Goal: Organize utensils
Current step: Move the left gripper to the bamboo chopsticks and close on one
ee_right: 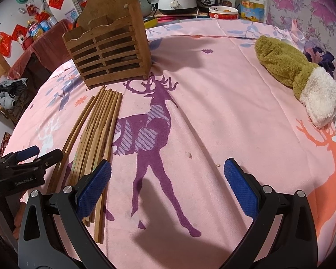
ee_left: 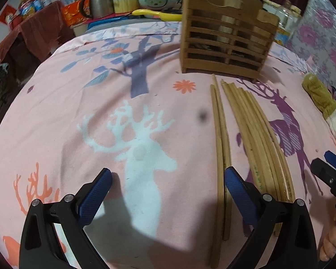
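Both hand-held grippers are released: left hand-held gripper (ee_left: 168, 174), right hand-held gripper (ee_right: 168, 168). I'd pinch the separated chopstick pair (ee_left: 220, 134) near its ends, then lift toward the wooden holder (ee_left: 226, 38).

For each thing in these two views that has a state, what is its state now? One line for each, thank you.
Left gripper: jaws open, holding nothing.
Right gripper: jaws open, holding nothing.
Wooden slatted utensil holder: upright on the pink cloth; contents unclear.
Bundle of wooden chopsticks: lying flat before the holder, not yet put in.
Separate pair of wooden chopsticks: flat, beside the bundle.
Green and white fuzzy sock: lying flat.
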Demonstrator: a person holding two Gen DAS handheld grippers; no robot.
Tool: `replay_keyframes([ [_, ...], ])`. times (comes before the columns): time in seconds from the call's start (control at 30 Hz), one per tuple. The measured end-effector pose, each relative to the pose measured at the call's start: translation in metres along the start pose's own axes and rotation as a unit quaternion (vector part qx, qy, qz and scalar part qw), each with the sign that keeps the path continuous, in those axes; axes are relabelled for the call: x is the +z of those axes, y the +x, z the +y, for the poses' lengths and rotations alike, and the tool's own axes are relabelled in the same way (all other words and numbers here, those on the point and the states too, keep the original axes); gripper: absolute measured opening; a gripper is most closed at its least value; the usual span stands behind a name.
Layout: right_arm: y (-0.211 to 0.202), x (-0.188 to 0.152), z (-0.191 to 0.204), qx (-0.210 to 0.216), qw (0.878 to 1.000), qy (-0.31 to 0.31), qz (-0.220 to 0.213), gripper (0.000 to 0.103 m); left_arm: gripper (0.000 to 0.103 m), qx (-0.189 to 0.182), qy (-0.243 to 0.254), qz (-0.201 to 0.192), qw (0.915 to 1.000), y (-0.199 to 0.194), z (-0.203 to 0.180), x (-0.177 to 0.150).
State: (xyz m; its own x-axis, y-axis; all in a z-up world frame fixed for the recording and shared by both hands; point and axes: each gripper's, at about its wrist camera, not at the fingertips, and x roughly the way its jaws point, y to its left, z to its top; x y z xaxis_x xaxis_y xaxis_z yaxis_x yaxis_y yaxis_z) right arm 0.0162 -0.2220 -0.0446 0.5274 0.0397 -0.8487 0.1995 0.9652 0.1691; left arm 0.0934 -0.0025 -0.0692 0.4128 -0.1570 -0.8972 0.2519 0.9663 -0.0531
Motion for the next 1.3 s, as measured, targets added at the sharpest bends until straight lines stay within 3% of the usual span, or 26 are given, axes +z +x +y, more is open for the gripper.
replay_keyframes([
  [0.3,0.015,-0.001,-0.001,-0.021,1.0,-0.013,0.02,0.097,0.099,-0.013,0.012,-0.007,0.9998,0.005,0.006,0.004],
  [0.63,0.018,-0.002,0.001,-0.027,0.999,-0.024,0.023,0.097,0.099,0.0,0.002,-0.002,1.0,0.004,0.019,0.006],
  [0.8,0.017,-0.003,0.001,-0.031,0.999,-0.028,0.022,0.097,0.098,0.03,0.033,-0.005,0.999,-0.005,0.008,-0.014],
  [0.93,0.018,-0.003,0.004,-0.038,0.998,-0.035,0.022,0.097,0.095,0.015,0.045,-0.008,0.9988,-0.017,0.007,-0.032],
  [1.23,0.018,-0.005,0.005,-0.039,0.998,-0.036,0.021,0.097,0.05,0.017,0.054,-0.036,0.9978,-0.033,0.008,-0.047],
  [1.3,0.018,-0.005,0.006,-0.039,0.998,-0.037,0.022,0.097,0.027,0.027,0.063,-0.042,0.9967,-0.032,0.004,-0.046],
])
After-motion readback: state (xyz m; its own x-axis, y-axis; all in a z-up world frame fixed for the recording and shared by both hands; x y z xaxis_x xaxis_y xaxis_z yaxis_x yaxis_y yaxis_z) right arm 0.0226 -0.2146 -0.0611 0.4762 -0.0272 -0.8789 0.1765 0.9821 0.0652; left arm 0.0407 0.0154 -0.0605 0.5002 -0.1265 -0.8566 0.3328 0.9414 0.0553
